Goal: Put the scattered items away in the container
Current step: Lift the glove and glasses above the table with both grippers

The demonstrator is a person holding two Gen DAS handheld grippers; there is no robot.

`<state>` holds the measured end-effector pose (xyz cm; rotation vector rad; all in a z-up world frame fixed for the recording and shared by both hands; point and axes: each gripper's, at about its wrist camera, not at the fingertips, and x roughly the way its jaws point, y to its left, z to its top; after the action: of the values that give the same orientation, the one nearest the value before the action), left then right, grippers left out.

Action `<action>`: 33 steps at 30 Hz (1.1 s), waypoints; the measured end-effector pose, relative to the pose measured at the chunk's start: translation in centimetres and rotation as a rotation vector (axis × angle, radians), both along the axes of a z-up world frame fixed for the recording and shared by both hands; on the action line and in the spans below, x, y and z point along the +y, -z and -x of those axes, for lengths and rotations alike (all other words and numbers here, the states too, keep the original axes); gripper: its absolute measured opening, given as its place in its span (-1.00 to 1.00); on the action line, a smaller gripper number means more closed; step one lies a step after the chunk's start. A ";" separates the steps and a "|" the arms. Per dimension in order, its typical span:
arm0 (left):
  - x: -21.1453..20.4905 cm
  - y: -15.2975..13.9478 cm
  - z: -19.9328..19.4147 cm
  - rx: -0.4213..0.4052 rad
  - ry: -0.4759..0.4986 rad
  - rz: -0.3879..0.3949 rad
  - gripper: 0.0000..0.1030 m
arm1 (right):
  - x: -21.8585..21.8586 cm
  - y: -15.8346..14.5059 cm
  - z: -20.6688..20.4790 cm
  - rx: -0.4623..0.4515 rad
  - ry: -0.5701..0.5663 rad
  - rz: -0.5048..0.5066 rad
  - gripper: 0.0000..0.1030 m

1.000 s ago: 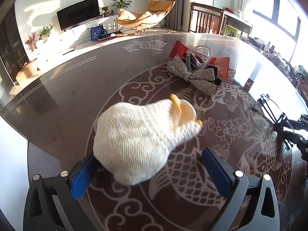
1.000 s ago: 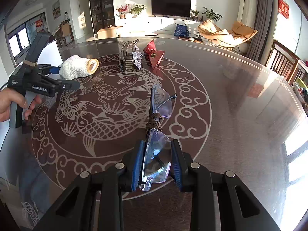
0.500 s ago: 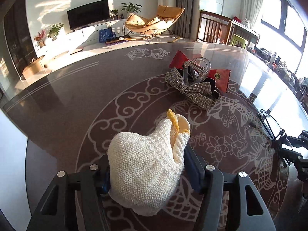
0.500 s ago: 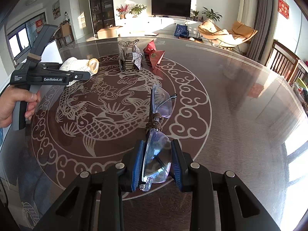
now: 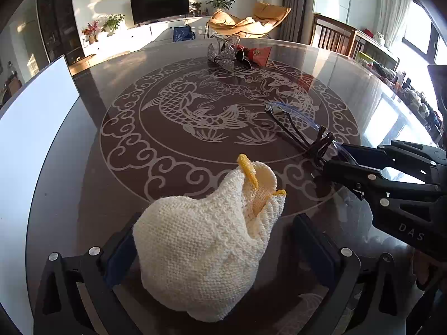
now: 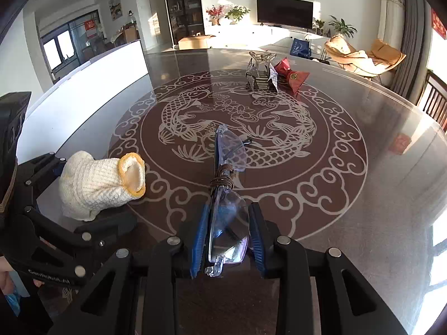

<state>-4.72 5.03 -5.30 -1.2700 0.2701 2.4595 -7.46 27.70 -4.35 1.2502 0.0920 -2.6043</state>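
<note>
Left hand-held gripper (image 5: 218,254) opening around a knitted glove (image 5: 206,254), right hand-held gripper (image 6: 227,240) loosening on glasses (image 6: 227,195); nothing yet contained.

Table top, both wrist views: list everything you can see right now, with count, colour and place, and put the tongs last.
Knitted glove: one, cream with yellow cuff, on the table between the left tongs' pads.
Glasses: one pair, clear lenses, dark cord wound round the middle, between the right tongs' pads.
Sequin bow clip: one, silver, far side of the table.
Red pouch: one, red with gold seal, touching the bow clip.
White panel: one, white, at the table's left edge; possibly the container wall.
Table: one, dark glass with white fish pattern.
Left tongs: black, blue pads, opening, one pad clear of the glove.
Right tongs: black, blue pads, opening around the glasses.
</note>
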 end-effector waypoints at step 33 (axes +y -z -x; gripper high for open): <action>-0.8 -0.1 1.5 -0.018 -0.038 0.003 1.00 | -1.3 0.9 3.5 -0.029 -0.020 -0.054 0.72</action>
<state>-6.25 4.21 -5.19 -1.3092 0.2464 2.4794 -10.93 26.40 -5.22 1.2985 0.1702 -2.5820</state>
